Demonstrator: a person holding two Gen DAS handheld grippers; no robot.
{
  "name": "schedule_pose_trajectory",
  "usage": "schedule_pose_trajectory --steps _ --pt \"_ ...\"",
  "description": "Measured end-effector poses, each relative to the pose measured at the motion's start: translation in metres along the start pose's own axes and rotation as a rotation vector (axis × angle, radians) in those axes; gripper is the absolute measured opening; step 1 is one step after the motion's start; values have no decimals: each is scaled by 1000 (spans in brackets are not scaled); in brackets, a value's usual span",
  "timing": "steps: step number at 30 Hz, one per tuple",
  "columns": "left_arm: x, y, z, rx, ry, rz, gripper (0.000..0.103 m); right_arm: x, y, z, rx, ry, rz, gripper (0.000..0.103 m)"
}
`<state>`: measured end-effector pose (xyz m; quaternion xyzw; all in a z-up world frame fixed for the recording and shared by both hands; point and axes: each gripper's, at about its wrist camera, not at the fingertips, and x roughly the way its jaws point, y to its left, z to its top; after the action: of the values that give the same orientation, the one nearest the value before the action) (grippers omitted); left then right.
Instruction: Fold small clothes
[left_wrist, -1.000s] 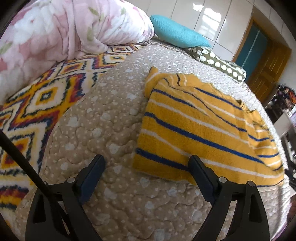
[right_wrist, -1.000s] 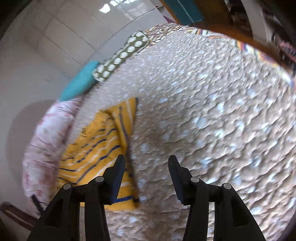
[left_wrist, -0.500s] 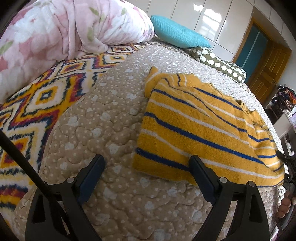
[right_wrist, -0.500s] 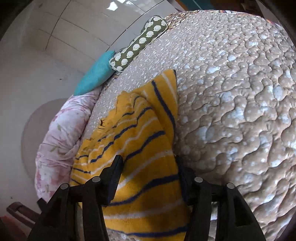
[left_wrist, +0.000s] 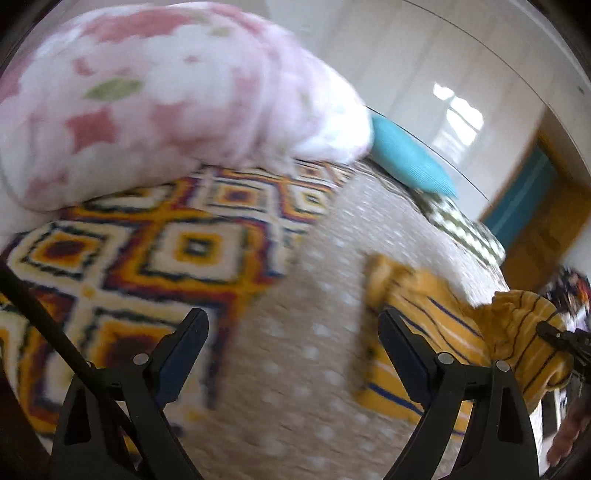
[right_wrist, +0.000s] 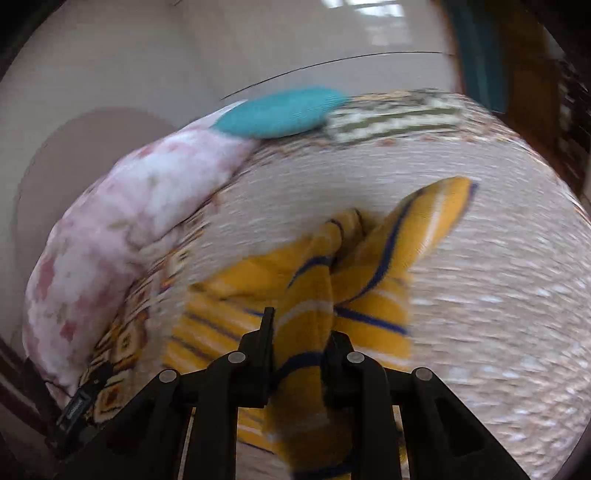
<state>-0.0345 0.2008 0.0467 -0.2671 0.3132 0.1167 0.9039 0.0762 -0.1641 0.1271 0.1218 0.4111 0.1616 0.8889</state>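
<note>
A yellow sweater with blue and white stripes (right_wrist: 373, 258) lies on the beige dotted quilt (right_wrist: 498, 280). My right gripper (right_wrist: 299, 332) is shut on a bunched fold of the sweater and lifts it off the quilt. In the left wrist view the sweater (left_wrist: 443, 332) sits at the right, its far side raised by the right gripper's tip. My left gripper (left_wrist: 291, 339) is open and empty above the quilt (left_wrist: 295, 354), to the left of the sweater. Both views are blurred by motion.
A pink floral duvet (left_wrist: 147, 103) is heaped at the left on a patterned blanket (left_wrist: 147, 258). A teal pillow (left_wrist: 410, 162) and a green spotted cushion (left_wrist: 461, 229) lie by the tiled wall. A wooden door (left_wrist: 546, 229) stands at the right.
My right gripper has closed on the sweater's edge and lifted it, bunching the cloth. My left gripper has swung to the left, away from the sweater, still open.
</note>
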Motion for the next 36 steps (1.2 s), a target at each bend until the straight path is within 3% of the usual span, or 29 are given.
schedule_pose_trajectory --steps 5,10,14,24,29,33,36 --pt "3 37 13 -125 10 12 92 72 77 -12 -85 116 64 21" --pt "5 49 16 -155 20 6 92 136 112 -43 -212 209 -16 26" --pt "5 50 16 -155 22 -1 92 130 117 -42 -228 207 49 47" --pt "11 42 15 -150 28 -12 92 95 126 -38 -186 277 366 47" --pt "11 24 11 -93 39 -59 92 57 98 -34 -189 182 306 47" --pt "11 14 9 -62 30 -39 92 64 80 -29 -163 174 206 21" --pt "11 16 8 -76 24 -35 92 92 85 -33 -129 219 221 21"
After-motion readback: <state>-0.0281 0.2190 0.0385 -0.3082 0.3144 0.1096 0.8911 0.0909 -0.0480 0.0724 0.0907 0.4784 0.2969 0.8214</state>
